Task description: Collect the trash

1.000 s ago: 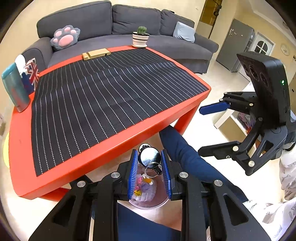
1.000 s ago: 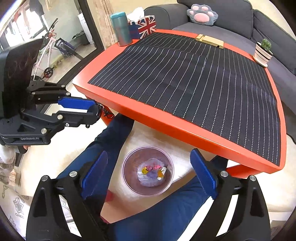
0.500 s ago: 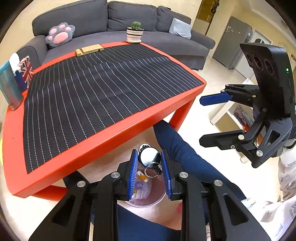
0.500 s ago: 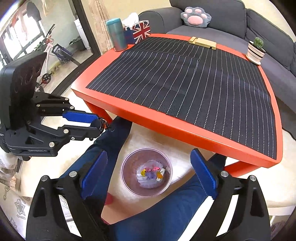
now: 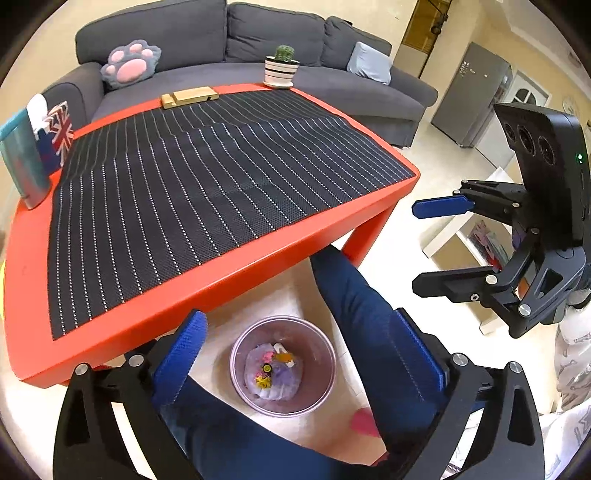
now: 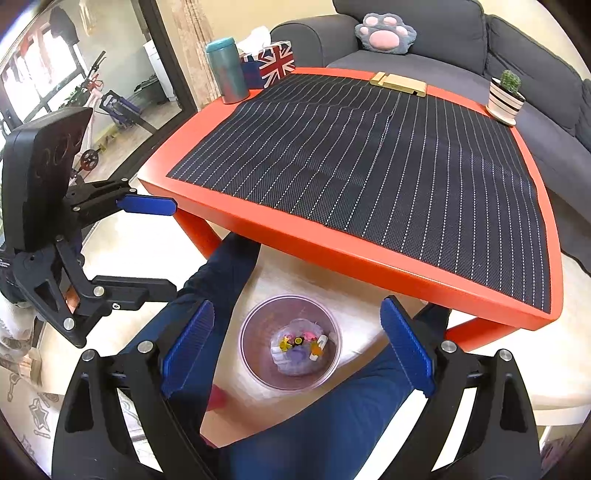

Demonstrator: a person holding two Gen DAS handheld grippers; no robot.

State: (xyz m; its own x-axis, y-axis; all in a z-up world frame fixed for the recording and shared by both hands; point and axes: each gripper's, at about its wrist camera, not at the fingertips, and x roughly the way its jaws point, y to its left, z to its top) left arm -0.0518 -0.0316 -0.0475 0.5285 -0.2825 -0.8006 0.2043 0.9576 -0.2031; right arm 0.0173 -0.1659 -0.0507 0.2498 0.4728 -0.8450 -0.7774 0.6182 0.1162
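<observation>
A clear round trash bin (image 5: 317, 339) stands on the floor between the person's legs, below the red table's near edge; it also shows in the right wrist view (image 6: 255, 332). Small colourful trash (image 5: 271, 365) lies in its bottom, also seen from the right (image 6: 301, 343). My left gripper (image 5: 299, 354) is open and empty right above the bin. My right gripper (image 6: 295, 343) is open and empty above the bin too. Each gripper shows in the other's view, the right one (image 5: 439, 243) and the left one (image 6: 155, 247), both open.
The red table (image 5: 229, 273) carries a black striped mat (image 5: 207, 177), a teal tumbler (image 6: 226, 70), a Union Jack tissue box (image 6: 275, 62), a wooden block (image 5: 188, 98) and a potted cactus (image 5: 281, 68). A grey sofa (image 5: 258, 33) stands behind. The person's blue-trousered legs (image 5: 354, 295) flank the bin.
My left gripper was shut on a metal ring-and-disc item over the bin; now it is open and the item is gone from its fingers.
</observation>
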